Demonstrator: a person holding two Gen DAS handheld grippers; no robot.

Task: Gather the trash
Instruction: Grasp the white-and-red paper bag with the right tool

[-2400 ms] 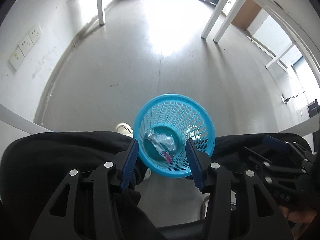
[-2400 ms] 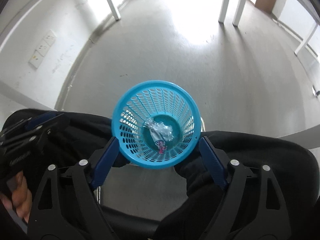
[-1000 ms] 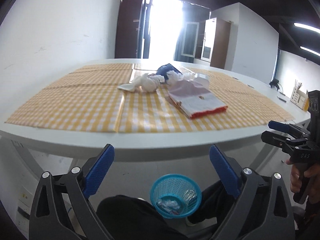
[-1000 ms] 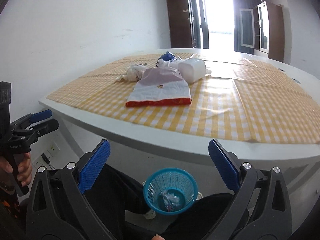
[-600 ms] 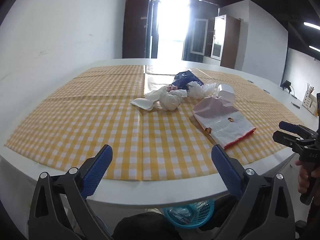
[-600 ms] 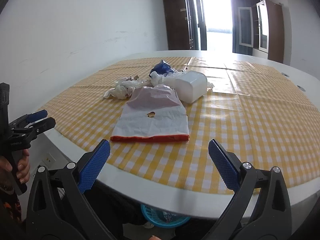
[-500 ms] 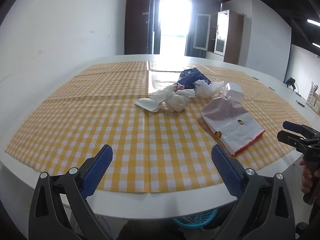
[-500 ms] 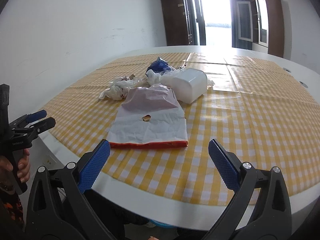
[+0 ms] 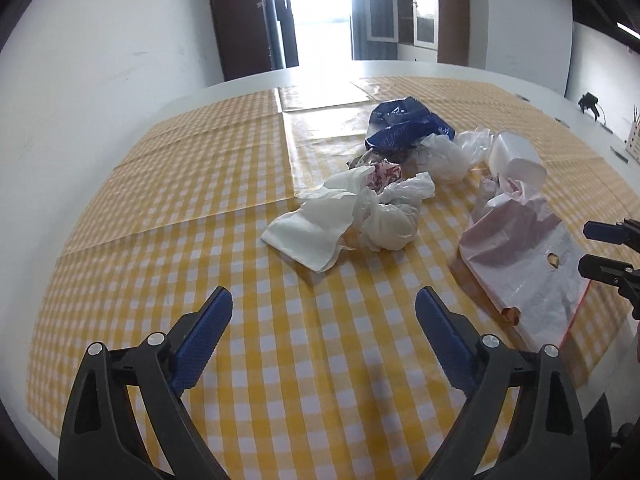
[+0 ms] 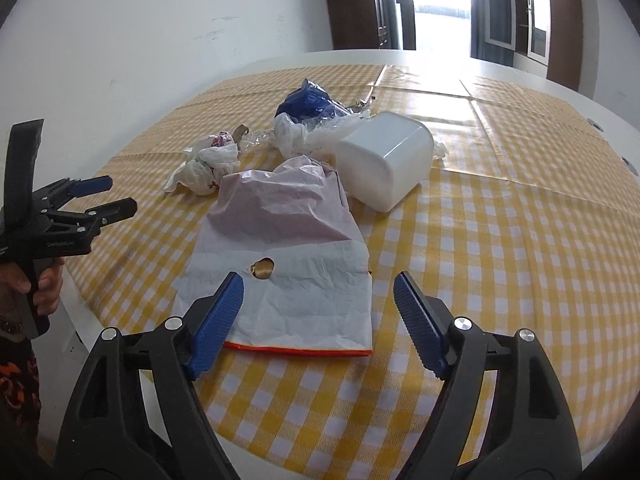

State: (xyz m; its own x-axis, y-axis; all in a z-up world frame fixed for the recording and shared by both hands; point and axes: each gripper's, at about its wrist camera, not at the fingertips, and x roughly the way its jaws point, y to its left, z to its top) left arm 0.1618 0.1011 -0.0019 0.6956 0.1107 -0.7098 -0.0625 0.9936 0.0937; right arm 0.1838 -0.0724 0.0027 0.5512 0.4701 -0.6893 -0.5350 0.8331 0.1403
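Trash lies on a yellow checked tablecloth (image 9: 200, 200): a crumpled white tissue and knotted white bag (image 9: 352, 216), a blue plastic bag (image 9: 404, 122), a clear bag (image 9: 452, 156), a white tub (image 10: 386, 162) on its side, and a flat pinkish paper bag (image 10: 288, 256) with a red edge. My left gripper (image 9: 324, 316) is open and empty above the cloth, short of the tissue. My right gripper (image 10: 318, 300) is open and empty just over the paper bag's near end. Each gripper also shows in the other's view, the left one (image 10: 100, 196) and the right one (image 9: 600, 252).
The white table's edge (image 10: 84, 320) runs close on the left in the right wrist view. A white wall (image 9: 100, 60) stands at the left. Dark doors and a bright doorway (image 9: 320, 12) are behind the table. The blue basket is out of view.
Both grippers have risen from the basket on the floor to above the tabletop and moved forward over the cloth toward the trash. Both stay open.
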